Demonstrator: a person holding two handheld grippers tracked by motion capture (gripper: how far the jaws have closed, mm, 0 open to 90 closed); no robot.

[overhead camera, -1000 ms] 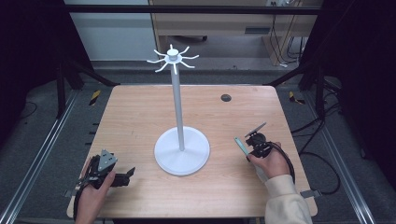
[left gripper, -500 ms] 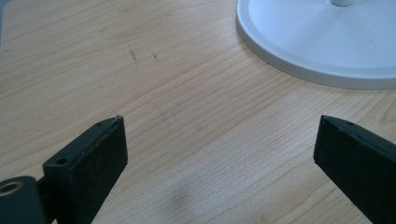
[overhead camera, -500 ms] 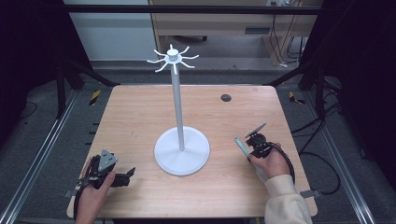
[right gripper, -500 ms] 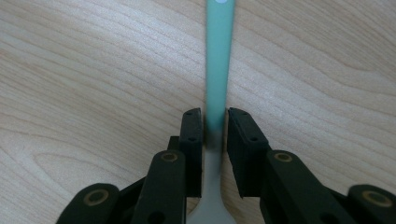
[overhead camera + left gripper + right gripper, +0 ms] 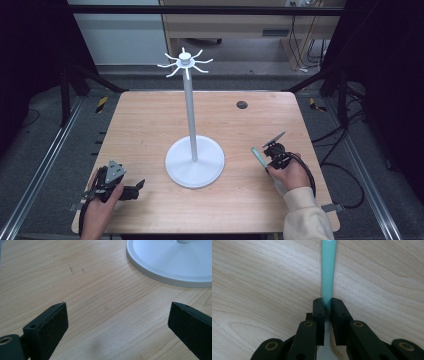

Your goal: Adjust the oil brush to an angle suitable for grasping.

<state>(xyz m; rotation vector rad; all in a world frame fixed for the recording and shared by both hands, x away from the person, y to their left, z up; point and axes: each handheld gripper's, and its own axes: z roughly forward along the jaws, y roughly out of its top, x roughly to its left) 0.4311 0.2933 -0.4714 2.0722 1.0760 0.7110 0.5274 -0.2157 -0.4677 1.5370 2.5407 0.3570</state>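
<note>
A white stand (image 5: 189,110) with several hooks at its top rises from a round base (image 5: 195,160) mid-table. At the front right lies a thin teal handle (image 5: 258,156), pointing away up the table. My right gripper (image 5: 265,165) has just been closing on it. In the right gripper view the pads of that gripper (image 5: 327,305) press on the teal handle (image 5: 329,270) from both sides. At the front left my left gripper (image 5: 138,187) rests low over the wood. Its jaws stand wide apart with nothing between them (image 5: 117,315), and the stand's base (image 5: 175,262) lies ahead of them.
The wooden table (image 5: 150,125) has a small black round plug (image 5: 242,105) set in its far right part. Black frame rails run along both sides of the table, with cables on the floor at the right.
</note>
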